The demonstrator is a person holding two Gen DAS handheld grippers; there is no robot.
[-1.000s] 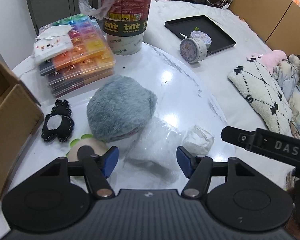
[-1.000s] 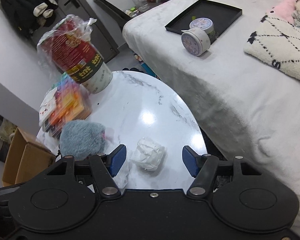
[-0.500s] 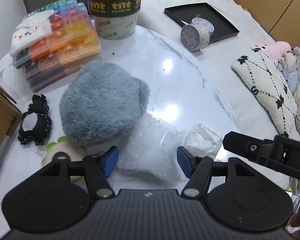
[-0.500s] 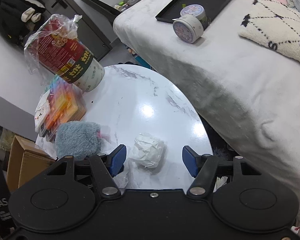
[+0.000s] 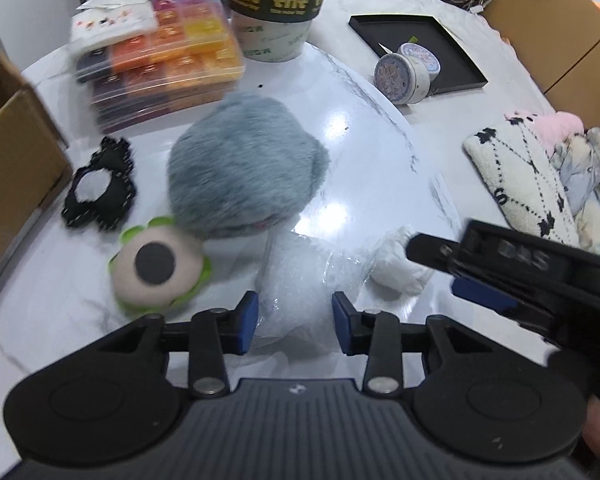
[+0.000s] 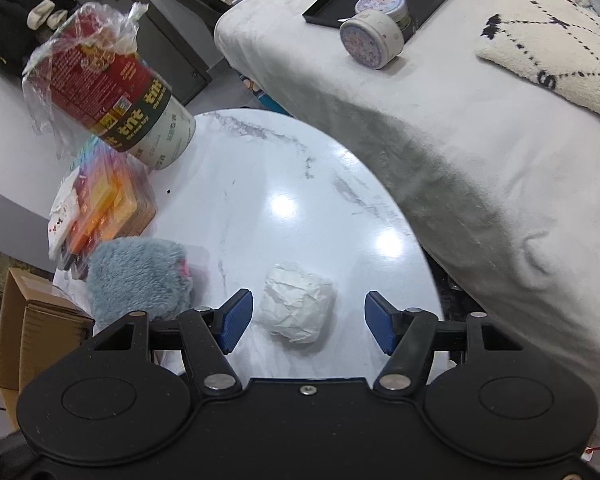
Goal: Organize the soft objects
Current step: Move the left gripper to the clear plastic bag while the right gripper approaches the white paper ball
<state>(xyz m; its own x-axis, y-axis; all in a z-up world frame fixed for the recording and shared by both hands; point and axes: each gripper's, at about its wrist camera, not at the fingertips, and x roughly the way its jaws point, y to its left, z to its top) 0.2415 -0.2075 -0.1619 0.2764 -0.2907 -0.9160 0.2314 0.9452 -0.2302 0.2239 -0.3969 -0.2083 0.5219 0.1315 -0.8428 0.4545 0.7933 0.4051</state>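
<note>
My left gripper (image 5: 293, 323) has just been closing around the clear plastic bag (image 5: 300, 276) near me; my right gripper (image 6: 308, 322) hangs open over the white paper wad (image 6: 298, 307). Sorting has barely begun.

The tub (image 5: 278, 8) is cut off at the top edge in the left view, the grey plush (image 5: 240, 172) and eyeball toy (image 5: 158, 270) are smeared by motion blur, and the lettering on the right gripper (image 5: 480, 280) can't really be read.
</note>
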